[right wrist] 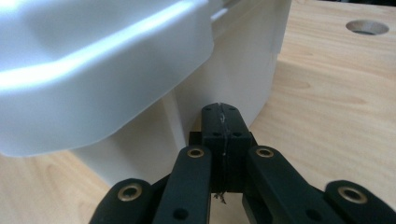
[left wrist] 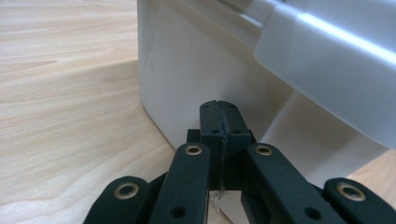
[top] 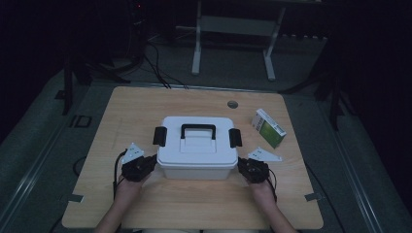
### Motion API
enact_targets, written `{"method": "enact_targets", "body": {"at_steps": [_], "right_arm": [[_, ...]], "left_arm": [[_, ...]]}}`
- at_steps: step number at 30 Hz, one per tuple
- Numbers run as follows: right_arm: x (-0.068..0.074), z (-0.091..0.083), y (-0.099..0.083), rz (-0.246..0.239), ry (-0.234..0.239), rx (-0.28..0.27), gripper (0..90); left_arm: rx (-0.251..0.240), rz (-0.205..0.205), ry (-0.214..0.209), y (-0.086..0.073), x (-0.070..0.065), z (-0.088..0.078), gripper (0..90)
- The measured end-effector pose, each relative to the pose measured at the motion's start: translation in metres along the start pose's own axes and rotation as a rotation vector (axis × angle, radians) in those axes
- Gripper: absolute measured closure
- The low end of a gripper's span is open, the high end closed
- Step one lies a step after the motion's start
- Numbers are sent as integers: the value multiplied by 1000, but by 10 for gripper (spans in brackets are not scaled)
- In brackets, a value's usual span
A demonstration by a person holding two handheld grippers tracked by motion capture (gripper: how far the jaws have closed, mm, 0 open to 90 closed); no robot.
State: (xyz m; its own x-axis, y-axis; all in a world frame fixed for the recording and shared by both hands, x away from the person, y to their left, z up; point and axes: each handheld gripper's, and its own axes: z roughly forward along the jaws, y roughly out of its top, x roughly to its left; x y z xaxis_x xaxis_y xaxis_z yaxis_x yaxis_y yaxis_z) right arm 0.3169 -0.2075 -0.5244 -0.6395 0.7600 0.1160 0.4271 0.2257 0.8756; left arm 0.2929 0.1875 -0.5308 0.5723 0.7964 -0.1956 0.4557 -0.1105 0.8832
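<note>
both pairs of jaws are pressed together with nothing between them. left gripper [top: 145, 165] sits at the lower left of the high view, its closed tips at the near left corner of the white box [top: 198, 154]; right gripper [top: 247, 168] sits at the lower right of centre, tips at the near right corner. in each gripper view the closed tips point under the lid overhang at the box wall; contact cannot be confirmed. the step appears to be shifting or squaring the box between the two closed grippers. apply equal pressure from both sides, low on the wall, to avoid twisting or tipping. keep the tips below the lid rim so the black latches [top: 160, 136] stay shut. beyond the box, at right of centre, a small green carton [top: 268, 128] lies well apart on the table [top: 131, 107]; keep the box away from it.
</note>
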Motion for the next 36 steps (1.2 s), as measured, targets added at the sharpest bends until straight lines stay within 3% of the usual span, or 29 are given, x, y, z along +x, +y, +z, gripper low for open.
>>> {"method": "enact_targets", "body": {"at_steps": [12,20,24,32,36], "right_arm": [[1,-25,-14,15,12,1,900],[2,-34,-19,4,4,-4,900],[2,-38,-22,20,14,-6,900],[5,-44,-26,16,13,-14,900],[4,-47,-27,14,16,-9,900]], "left_arm": [[3,-3,-44,-10,-22,-8,898],[14,19,-59,-14,-29,-9,898],[18,5,-89,-17,-30,-11,898],[12,16,-82,-18,-33,-11,898],[20,28,-102,-19,-36,-13,898]]}}
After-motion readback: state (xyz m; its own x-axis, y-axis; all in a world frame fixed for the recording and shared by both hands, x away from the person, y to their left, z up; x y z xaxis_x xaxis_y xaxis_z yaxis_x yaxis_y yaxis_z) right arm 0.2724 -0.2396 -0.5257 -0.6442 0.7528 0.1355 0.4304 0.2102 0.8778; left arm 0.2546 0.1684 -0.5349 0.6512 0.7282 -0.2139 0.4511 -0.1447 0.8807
